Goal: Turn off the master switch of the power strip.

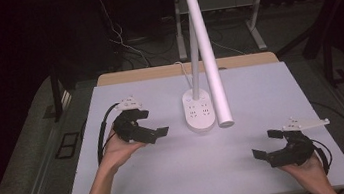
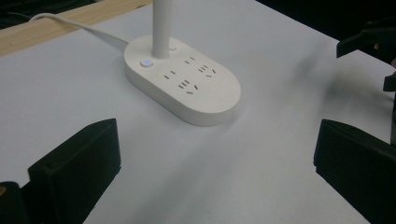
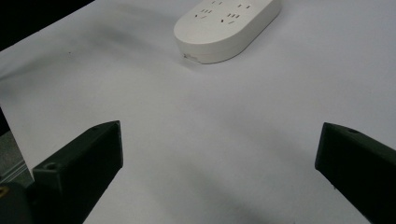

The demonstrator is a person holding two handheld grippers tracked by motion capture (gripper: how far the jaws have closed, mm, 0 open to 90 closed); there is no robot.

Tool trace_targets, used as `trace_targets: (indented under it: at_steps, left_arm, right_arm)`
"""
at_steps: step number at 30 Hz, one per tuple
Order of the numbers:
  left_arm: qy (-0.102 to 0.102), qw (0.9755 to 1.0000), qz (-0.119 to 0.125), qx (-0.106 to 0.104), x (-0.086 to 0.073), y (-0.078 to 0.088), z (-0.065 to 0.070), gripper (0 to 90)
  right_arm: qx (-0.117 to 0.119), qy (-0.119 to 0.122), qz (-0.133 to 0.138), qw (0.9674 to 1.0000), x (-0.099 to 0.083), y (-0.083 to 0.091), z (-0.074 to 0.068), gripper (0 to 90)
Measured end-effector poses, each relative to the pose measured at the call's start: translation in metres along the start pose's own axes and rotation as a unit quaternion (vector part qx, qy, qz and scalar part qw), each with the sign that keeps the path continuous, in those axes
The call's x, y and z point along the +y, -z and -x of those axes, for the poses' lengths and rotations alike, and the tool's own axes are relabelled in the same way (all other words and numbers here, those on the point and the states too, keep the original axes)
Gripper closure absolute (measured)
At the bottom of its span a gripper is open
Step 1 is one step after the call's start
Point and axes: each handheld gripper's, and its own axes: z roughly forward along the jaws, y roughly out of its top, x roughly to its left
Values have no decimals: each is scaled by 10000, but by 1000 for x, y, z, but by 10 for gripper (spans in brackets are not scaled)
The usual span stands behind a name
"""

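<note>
A white desk lamp stands mid-table: its oval socket base (image 1: 198, 113) carries a thin stem and a long tube head (image 1: 209, 57) that slants toward the front. My left gripper (image 1: 152, 123) is held left of the base, open and holding nothing. In the left gripper view the base (image 2: 187, 88) lies ahead of the open left gripper (image 2: 217, 163), with a lit blue button (image 2: 146, 62) by the stem. My right gripper (image 1: 267, 145) hovers near the front right, open. The right gripper view has the base (image 3: 229, 28) far ahead of the open right gripper (image 3: 219, 163).
The white tabletop (image 1: 195, 174) has a wooden strip (image 1: 156, 72) along its far edge. The lamp's white cable (image 2: 79, 25) runs off the back. Beyond the table, metal desk legs (image 1: 257, 30) and loose cables lie on a dark floor.
</note>
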Motion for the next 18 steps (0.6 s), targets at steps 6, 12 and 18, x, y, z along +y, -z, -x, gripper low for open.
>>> trace_targets:
  at_steps: [6, 12, 18]
  left_arm:
    - [-48, 10000, -27, -1, 10, -4, -5, 0]
    - [-43, 10000, -53, -30, 20, -11, -10, 0]
    - [-81, 9999, -106, -31, 28, -19, -15, 0]
  right_arm:
    - [2, -40, -10, 10000, 0, 1, 1, 2]
    - [-18, -89, 35, 10000, 0, 1, 1, 2]
    - [-16, -44, 24, 10000, 0, 1, 1, 2]
